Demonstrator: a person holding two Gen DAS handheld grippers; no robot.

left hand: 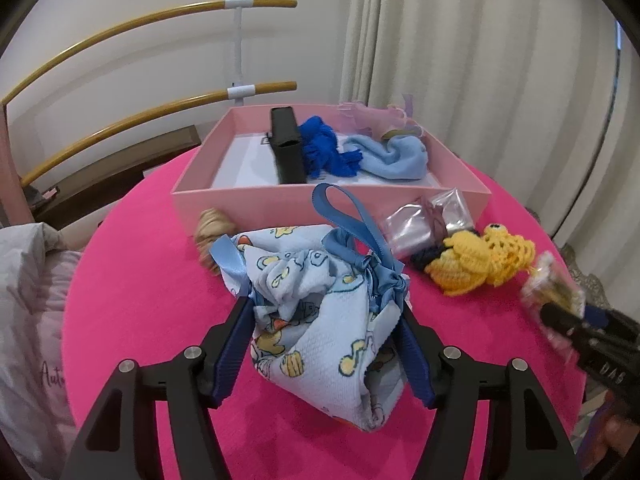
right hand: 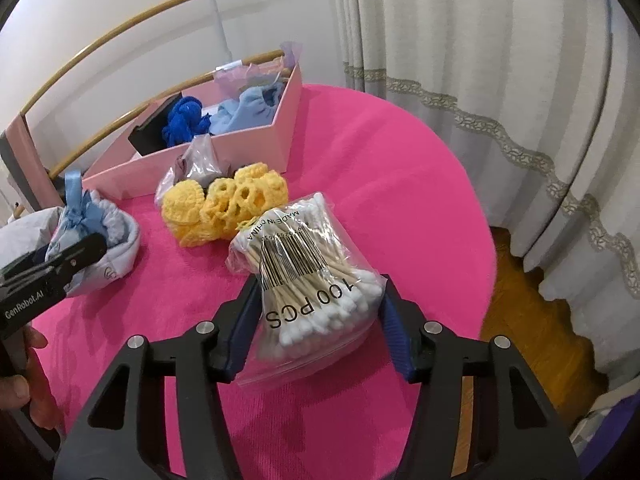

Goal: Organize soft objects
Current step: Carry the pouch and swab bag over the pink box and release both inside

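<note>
On the pink table (left hand: 160, 300) in the left wrist view, the left gripper (left hand: 326, 312) is clamped around a light blue drawstring pouch (left hand: 320, 312), blue pads pressing both its sides. Right behind it sits the pink box (left hand: 248, 200) with a dark blue yarn bundle (left hand: 324, 152) and a pale blue cloth (left hand: 396, 156) inside. A yellow crochet piece (left hand: 480, 260) lies off to the right.

Over in the right wrist view, the right gripper (right hand: 320, 292) is squeezing a clear bag of cotton swabs (right hand: 312, 280) near the table's middle, with the crochet piece (right hand: 224, 204) just behind it and the box (right hand: 256, 148) further back.
</note>
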